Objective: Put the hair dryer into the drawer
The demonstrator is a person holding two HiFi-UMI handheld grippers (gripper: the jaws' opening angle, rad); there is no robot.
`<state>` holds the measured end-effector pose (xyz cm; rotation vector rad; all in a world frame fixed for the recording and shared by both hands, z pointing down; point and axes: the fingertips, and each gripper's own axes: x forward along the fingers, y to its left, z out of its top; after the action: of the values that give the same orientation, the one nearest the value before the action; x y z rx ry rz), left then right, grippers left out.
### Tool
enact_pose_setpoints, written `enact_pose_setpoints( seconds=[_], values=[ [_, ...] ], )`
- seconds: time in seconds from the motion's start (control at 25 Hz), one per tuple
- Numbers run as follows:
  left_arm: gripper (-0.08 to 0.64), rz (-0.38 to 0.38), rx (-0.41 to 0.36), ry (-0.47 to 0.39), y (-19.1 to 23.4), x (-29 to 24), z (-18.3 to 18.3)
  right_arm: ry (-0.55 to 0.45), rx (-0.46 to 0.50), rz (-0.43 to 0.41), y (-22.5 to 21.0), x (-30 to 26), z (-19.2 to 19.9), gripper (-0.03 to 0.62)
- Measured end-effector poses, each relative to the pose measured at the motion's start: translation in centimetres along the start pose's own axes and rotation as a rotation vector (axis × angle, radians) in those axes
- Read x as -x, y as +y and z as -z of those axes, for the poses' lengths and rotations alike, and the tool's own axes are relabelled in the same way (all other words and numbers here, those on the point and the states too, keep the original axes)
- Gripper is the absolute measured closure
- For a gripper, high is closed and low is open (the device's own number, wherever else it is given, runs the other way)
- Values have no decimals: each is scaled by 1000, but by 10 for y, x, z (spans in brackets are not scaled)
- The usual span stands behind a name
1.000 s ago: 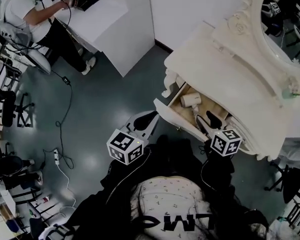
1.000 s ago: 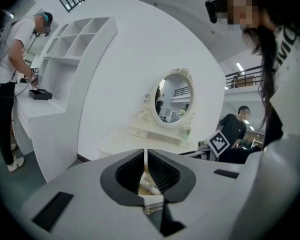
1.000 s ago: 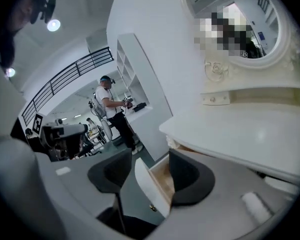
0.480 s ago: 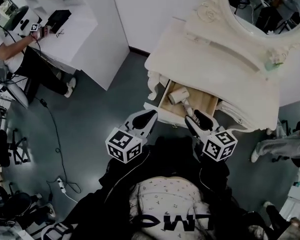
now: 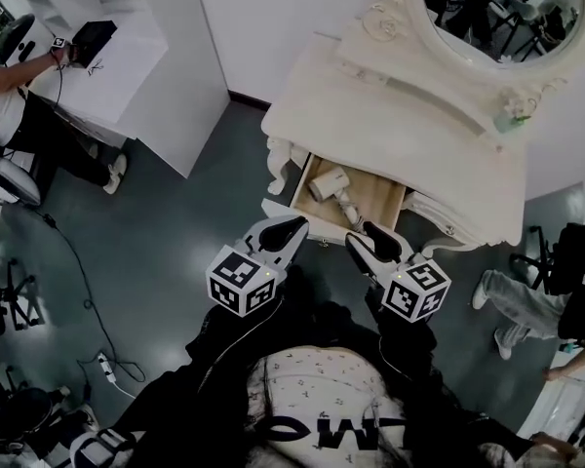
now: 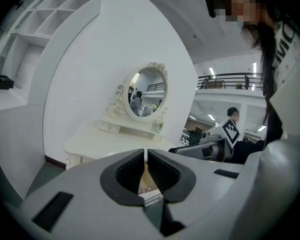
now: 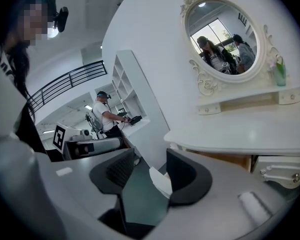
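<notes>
The hair dryer [image 5: 329, 184] lies in the open drawer [image 5: 378, 196] of the dressing table [image 5: 400, 130], just ahead of both pairs of jaws and touched by neither. The right gripper [image 5: 372, 238], at the drawer front, has its jaws apart and empty, having just closed slightly. The left gripper [image 5: 292, 229], beside it, is clenched on nothing.

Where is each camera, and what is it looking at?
Head view: on the person's head, looking down at the open drawer; left tongs, right tongs show.
Left gripper view: on left tongs, facing the mirror; right tongs, torso show.
Right gripper view: on right tongs, facing the mirror; left tongs show.
All three share the mirror.
</notes>
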<state>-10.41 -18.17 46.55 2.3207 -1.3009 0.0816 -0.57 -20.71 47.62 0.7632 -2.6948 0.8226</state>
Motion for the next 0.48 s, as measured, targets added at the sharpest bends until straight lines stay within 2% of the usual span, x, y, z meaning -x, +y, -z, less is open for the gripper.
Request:
enact_pose_setpoints(
  seconds=[0.16,0.48],
  values=[
    [558,-29,-1,-7,-9,2,3,-2,6,-29,3,9,2,382],
    [560,-119,0,-28,-48,11,14,-17,23,-103,8,49,8,439]
  ],
)
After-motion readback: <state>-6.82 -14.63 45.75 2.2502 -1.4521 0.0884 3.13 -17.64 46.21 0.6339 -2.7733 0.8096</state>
